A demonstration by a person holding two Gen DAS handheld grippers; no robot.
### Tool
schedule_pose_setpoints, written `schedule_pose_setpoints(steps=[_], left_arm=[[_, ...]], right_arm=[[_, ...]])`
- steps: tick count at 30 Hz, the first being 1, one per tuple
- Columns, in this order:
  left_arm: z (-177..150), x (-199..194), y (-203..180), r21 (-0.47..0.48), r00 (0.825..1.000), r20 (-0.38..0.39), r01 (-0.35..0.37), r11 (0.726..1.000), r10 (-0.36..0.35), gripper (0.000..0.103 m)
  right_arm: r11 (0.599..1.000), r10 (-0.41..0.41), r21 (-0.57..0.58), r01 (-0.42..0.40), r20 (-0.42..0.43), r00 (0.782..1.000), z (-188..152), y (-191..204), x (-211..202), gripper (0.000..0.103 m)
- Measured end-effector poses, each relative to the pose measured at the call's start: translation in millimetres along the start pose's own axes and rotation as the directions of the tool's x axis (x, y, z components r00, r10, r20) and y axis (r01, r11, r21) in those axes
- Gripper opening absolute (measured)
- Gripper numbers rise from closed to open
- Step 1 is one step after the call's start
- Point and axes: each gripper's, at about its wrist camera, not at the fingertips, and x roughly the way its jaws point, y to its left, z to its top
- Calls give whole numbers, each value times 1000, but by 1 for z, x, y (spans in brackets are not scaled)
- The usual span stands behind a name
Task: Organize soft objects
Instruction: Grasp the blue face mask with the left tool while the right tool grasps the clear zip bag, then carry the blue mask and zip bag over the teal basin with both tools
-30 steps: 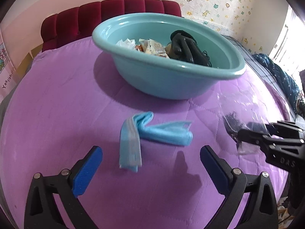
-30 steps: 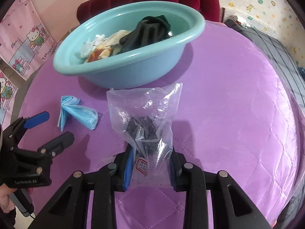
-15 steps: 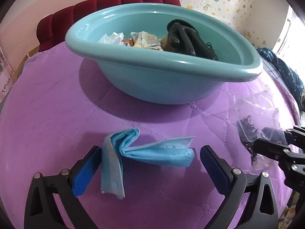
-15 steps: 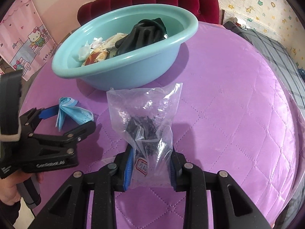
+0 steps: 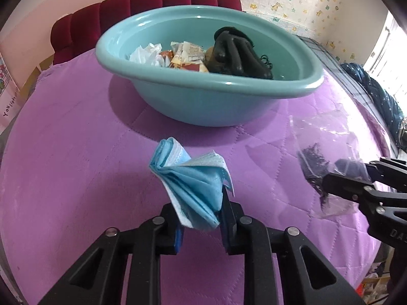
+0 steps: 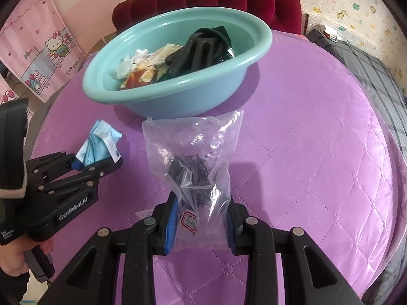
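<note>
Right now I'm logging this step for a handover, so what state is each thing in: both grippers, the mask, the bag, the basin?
left gripper: shut on the blue face mask
blue face mask: crumpled, pinched between the fingers, apparently lifted off the purple quilt
right gripper: shut on the clear plastic bag
clear plastic bag: crinkled, dark contents inside
teal basin: upright on the quilt, partly filled with black gloves, wrappers and tissue

mask [image 5: 193, 178]: blue pleated face mask, crumpled, pinched upright off the purple cover, at 6 o'clock of the basin.
bag [image 6: 195, 162]: clear plastic, dark bits inside, white label low, held upright.
basin [image 5: 178, 86]: teal, at 12 o'clock; holds a black glove [image 5: 236, 53], white tissue [image 5: 146, 54], wrappers [image 5: 188, 58].
</note>
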Motion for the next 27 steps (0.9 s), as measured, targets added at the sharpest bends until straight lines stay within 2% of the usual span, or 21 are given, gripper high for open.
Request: schedule_pose_setpoints(steps=[21, 27], left_arm=[[-11, -42, -18, -29, 1000, -12, -15, 999, 14, 24], [-8, -65, -25, -17, 1000, 13, -10, 1000, 10, 24]], right_arm=[[997, 37, -63, -40, -49, 998, 1, 10, -20, 34], [996, 42, -79, -45, -43, 998, 7, 11, -34, 34]])
